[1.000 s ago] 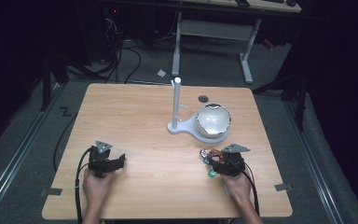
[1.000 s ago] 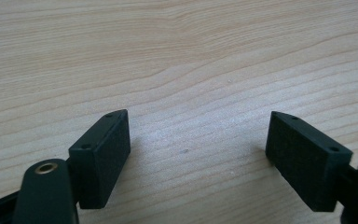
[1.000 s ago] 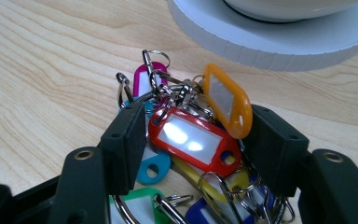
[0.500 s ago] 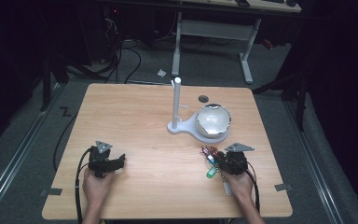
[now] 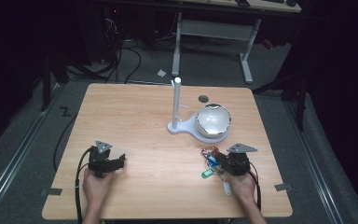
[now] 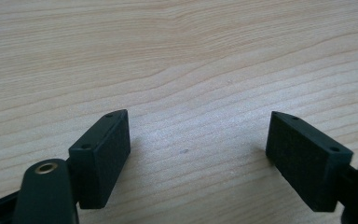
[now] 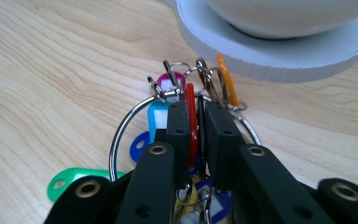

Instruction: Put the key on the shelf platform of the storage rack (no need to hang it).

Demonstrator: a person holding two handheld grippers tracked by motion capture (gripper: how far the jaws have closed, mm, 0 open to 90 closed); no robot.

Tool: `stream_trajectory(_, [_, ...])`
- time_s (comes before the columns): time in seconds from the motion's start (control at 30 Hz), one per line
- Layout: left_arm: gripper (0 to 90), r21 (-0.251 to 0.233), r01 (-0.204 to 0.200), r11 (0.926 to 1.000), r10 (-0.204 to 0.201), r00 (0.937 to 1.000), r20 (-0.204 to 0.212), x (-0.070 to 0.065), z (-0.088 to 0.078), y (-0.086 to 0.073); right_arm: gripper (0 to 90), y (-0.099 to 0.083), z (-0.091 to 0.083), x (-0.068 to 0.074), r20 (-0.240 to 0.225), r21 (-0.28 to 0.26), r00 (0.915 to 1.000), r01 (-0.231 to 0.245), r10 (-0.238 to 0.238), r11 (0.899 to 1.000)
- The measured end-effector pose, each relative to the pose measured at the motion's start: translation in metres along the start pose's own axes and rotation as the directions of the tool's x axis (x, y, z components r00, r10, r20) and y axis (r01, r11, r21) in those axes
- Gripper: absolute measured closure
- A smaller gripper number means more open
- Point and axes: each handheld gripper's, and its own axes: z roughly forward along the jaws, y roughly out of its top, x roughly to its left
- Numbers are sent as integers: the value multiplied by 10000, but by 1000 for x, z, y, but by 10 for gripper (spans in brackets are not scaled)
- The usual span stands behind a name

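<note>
Keys and coloured tags on a big metal ring (image 7: 121,135) lie on the wooden table (image 5: 140,112) at your right, just in front of the white stand's round base (image 7: 279,56). Your right gripper (image 7: 196,116) has just been closing, and its 2 black jaws now pinch a red tag (image 7: 189,121) from that bunch, standing on edge between the pads. Around the jaws you have a green tag (image 7: 67,179) lying flat on the wood at the left, a blue tag (image 7: 140,145) and a pale blue one beside it, a magenta tag behind, and an orange tag (image 7: 226,79) leaning toward the base. From above, the bunch (image 5: 210,161) sits near the table's right front, touching your right gripper (image 5: 223,161), with a shiny bowl (image 5: 213,120) on the stand (image 5: 177,105) just beyond. Your left gripper (image 6: 198,140) rests near the left front of the table, well apart from the bunch, its jaws spread wide over bare wood with nothing between them.
</note>
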Motion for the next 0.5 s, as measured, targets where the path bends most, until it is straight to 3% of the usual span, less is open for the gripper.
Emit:
stream_trajectory(0.3, [223,0,4,10000,-4,10000,4,0,0,0,827,15,-20,1,115,-372,9987,495,-491,9981])
stream_trajectory(0.5, [222,-4,0,10000,0,10000,-6,0,0,0,827,21,-30,0,94,-605,9990,445,-440,9972])
